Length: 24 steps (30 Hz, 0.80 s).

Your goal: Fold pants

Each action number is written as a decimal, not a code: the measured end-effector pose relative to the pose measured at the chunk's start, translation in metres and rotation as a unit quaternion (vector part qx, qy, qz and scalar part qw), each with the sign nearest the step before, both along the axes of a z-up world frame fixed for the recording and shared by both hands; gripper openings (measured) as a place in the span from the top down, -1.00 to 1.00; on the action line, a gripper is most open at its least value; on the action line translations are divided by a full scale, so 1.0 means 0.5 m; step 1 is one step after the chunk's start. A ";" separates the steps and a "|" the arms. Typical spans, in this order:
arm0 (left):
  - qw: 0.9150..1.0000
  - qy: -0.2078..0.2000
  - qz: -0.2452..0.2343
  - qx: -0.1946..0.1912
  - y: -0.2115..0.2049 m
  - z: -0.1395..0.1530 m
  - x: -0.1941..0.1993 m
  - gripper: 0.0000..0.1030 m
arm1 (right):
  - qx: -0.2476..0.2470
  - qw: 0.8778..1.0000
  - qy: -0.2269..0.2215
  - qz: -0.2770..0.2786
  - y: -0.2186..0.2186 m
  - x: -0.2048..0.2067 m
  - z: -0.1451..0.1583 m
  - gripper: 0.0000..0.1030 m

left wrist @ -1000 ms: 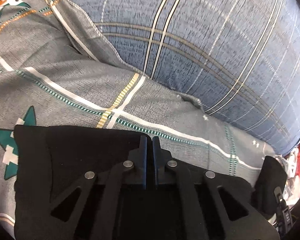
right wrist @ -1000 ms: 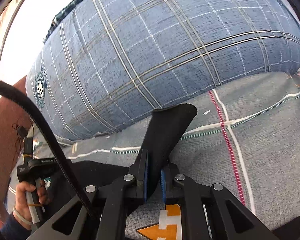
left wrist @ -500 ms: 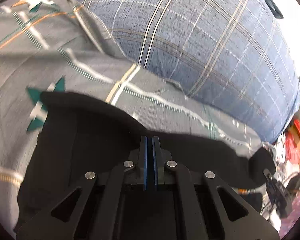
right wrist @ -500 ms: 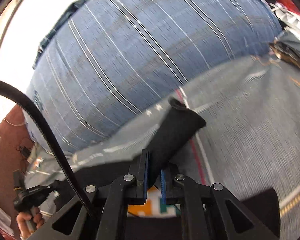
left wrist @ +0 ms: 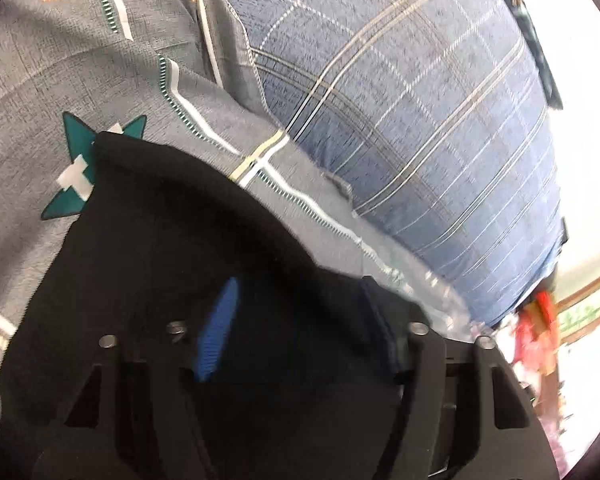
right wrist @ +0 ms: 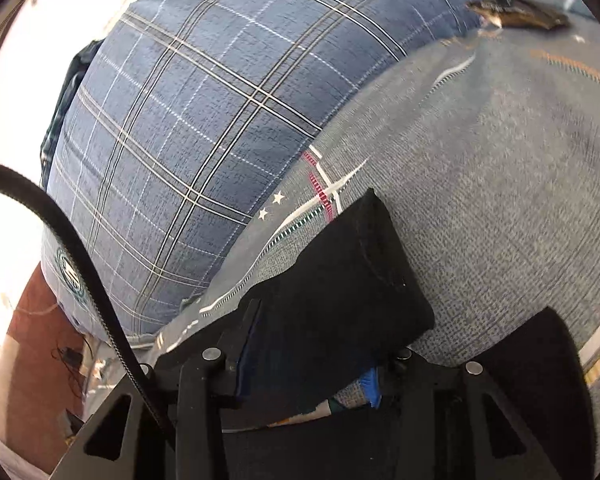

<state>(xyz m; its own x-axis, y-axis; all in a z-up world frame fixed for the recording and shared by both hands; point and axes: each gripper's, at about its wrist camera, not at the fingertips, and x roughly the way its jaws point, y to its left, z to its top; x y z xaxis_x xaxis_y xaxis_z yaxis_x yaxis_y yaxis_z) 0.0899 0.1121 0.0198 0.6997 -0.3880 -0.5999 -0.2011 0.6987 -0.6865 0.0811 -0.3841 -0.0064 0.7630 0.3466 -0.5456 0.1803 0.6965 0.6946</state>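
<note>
Both sets of jaws, pressed together a second ago, have parted and are opening now. The left gripper (left wrist: pixel 296 320) has let go of the black pants (left wrist: pixel 172 248): its blue pads stand well apart with dark cloth lying loose between and beneath them, not pinched. The right gripper (right wrist: pixel 312 356) is spreading too; the narrow end of the pants (right wrist: pixel 360 276) that rose almost upright from its jaws before now slumps flat between the fingers, and the pads no longer press on it.

The pants lie on the grey patterned bedsheet (left wrist: pixel 60 80), just in front of the large blue plaid pillow (left wrist: pixel 400 120). Their long axis runs roughly along the pillow's front edge, from one gripper toward the other. In the left wrist view the far edge of the cloth slants down from upper left to right, its corner overlapping a teal star print (left wrist: pixel 70 152). In the right wrist view the folded end points up and away toward the pillow (right wrist: pixel 200 140), stopping short of it with a band of sheet between.

Bare sheet (right wrist: pixel 500 200) spreads wide to the right of that end. A black cable (right wrist: pixel 80 248) arcs across the left of the right wrist view.
</note>
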 end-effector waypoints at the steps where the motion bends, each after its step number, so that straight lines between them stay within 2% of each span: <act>1: 1.000 0.000 0.002 -0.010 0.004 -0.001 0.005 -0.20 | -0.002 1.000 0.000 0.000 0.002 0.001 0.003 0.21; 5: 1.000 0.005 0.015 -0.027 0.015 0.006 0.032 -0.25 | -0.003 1.000 0.000 0.001 0.005 0.003 0.006 0.16; 8: 0.999 0.037 0.025 0.009 0.018 0.005 0.059 -0.27 | -0.012 1.000 0.005 0.005 0.010 0.008 0.008 0.16; 12: 0.997 0.074 0.024 0.017 0.019 -0.025 0.086 -0.27 | -0.037 0.999 0.005 0.019 0.019 0.015 0.013 0.18; 13: 0.997 0.069 0.025 0.018 0.019 -0.029 0.084 -0.21 | -0.045 0.999 0.003 0.022 0.020 0.015 0.013 0.32; 15: 0.996 0.066 0.022 0.049 0.012 -0.023 0.080 0.50 | -0.053 0.998 -0.006 0.028 0.025 0.015 0.013 0.64; 16: 0.996 0.069 0.013 0.055 0.007 -0.023 0.081 0.85 | -0.053 0.998 -0.012 0.031 0.026 0.014 0.014 0.74; 19: 0.996 0.046 0.005 0.073 0.000 -0.001 0.059 0.86 | -0.066 0.996 -0.034 0.039 0.028 0.004 0.033 0.85; 24: 0.998 0.000 -0.004 0.070 -0.003 0.070 0.006 0.89 | -0.079 0.992 -0.092 0.038 0.013 -0.044 0.105 0.86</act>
